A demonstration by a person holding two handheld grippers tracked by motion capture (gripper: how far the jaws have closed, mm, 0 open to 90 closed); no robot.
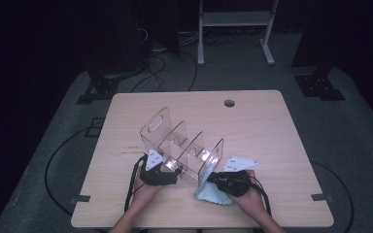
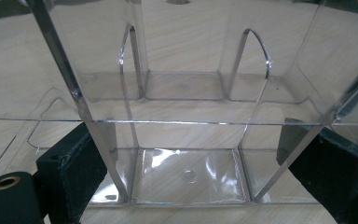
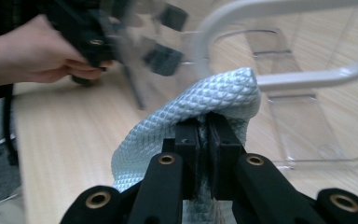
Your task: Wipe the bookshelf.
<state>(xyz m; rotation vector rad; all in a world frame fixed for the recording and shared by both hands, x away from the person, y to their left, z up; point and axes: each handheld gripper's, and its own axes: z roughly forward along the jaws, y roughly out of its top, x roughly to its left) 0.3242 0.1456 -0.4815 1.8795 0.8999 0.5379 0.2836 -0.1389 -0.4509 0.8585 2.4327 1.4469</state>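
A clear acrylic organizer [image 1: 179, 143] with several dividers stands slantwise in the middle of the wooden table [image 1: 262, 131]. My left gripper [image 1: 167, 167] holds its near end: in the left gripper view the black pads [image 2: 74, 177] press on both outer walls of the organizer [image 2: 186, 107], jaws wide apart. My right gripper [image 1: 213, 178] is shut on a light blue quilted cloth [image 1: 213, 195], held against the organizer's right end wall. In the right gripper view the cloth [image 3: 191, 112] bulges over the closed jaws of the right gripper [image 3: 208, 135], close to the organizer's rounded rim [image 3: 303, 79].
A round cable hole [image 1: 229, 103] lies near the table's far edge. Beyond the table stand a white frame [image 1: 233, 19] and dark stands with cables on the floor. The other hand [image 3: 37, 56] with the left gripper [image 3: 121, 32] is at the upper left of the right gripper view.
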